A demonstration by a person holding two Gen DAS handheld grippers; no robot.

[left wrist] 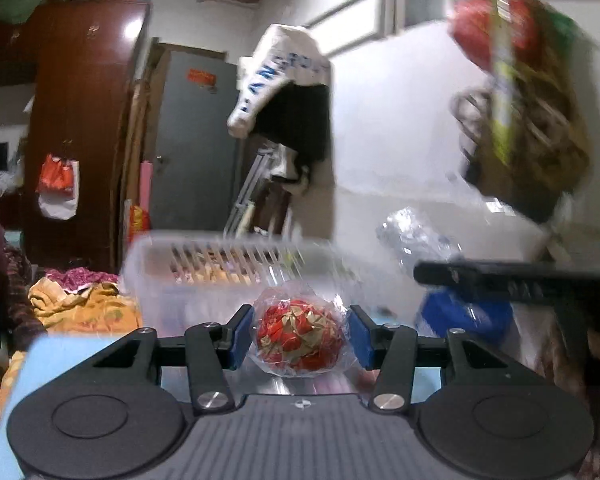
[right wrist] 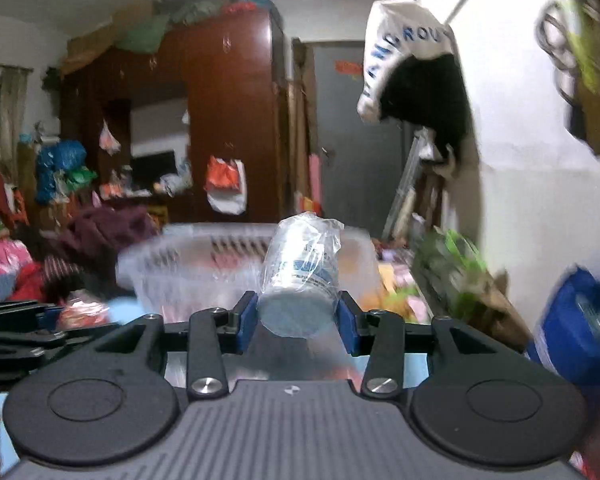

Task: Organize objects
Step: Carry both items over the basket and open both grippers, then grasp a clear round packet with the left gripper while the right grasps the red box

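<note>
My left gripper is shut on a red and gold ball wrapped in clear plastic, held just in front of a clear plastic basket. My right gripper is shut on a white cylindrical container in a clear plastic bag, held in front of the same basket. In the left wrist view, the right gripper shows as a black bar at right with the bagged container sticking out. In the right wrist view, the left gripper shows at far left.
A blue bag lies at right. A brown wardrobe and a grey door stand behind. Clothes are piled at left. Bags hang on the white wall. The views are blurred.
</note>
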